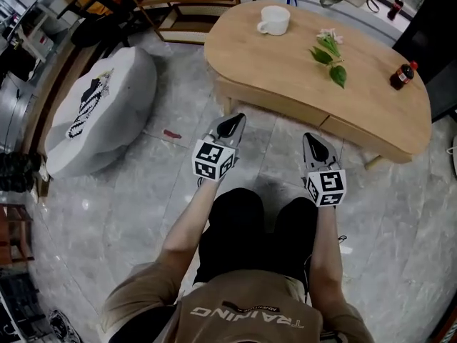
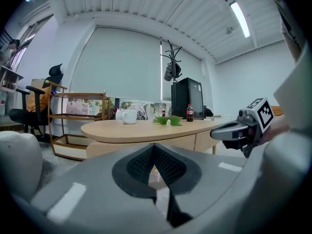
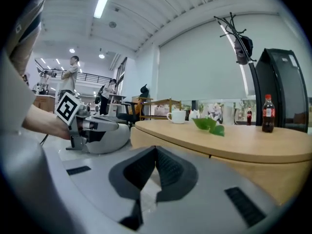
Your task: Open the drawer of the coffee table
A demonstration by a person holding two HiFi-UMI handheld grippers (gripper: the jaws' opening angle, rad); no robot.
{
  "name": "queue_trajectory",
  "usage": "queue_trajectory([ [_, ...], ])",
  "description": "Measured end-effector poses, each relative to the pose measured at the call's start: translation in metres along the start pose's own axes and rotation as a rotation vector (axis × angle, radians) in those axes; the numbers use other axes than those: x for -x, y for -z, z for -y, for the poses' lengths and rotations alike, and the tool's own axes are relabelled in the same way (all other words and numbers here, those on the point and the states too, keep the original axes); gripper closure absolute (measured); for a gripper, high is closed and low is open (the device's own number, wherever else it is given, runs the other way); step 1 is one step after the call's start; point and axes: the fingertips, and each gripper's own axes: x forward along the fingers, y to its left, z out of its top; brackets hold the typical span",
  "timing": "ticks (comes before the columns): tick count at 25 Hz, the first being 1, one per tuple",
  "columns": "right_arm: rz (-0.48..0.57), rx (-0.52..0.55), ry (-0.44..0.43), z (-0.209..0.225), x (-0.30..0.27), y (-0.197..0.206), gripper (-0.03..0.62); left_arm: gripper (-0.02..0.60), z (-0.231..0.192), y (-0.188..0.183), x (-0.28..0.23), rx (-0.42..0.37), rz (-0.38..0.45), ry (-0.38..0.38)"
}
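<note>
Pale wood marks the coffee table [image 1: 285, 66] in the head view, and its drawer [image 1: 360, 133] sits flush in the front edge, closed, facing the kneeling person. On top stand a white mug [image 1: 274, 20], green leaves [image 1: 330, 56] and a cola bottle [image 1: 403, 76]. The left gripper [image 1: 232, 126] and the right gripper [image 1: 314, 147] are held side by side above the grey marble floor [image 1: 143, 191], pointing at the table's front and short of it. A grey pouffe [image 1: 100, 109] lies to the left. In the left gripper view, its ribbed jaws meet at the tips with nothing between them, and the table front is beyond them. In the right gripper view, its jaws are likewise pressed together and empty, with the table edge ahead and to the right.
</note>
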Motion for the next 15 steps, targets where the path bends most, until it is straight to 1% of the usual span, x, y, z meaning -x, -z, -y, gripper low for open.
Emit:
queue_trajectory([
  [3,0.021,0.012,0.028,0.008,-0.003,0.018,0.589,0.575,0.003,0.022,-0.003,-0.014,0.021,0.002],
  [6,0.020,0.021,0.040,0.010,0.000,0.023,0.589,0.575,0.007,0.031,-0.005,-0.001,0.023,0.007],
  [12,0.025,0.046,0.040,0.010,0.013,0.016,0.589,0.575,0.014,0.023,-0.005,-0.019,0.042,0.010],
  [15,0.045,0.051,0.053,0.015,0.013,0.009,0.589,0.575,0.016,0.019,-0.012,-0.001,0.054,0.014],
])
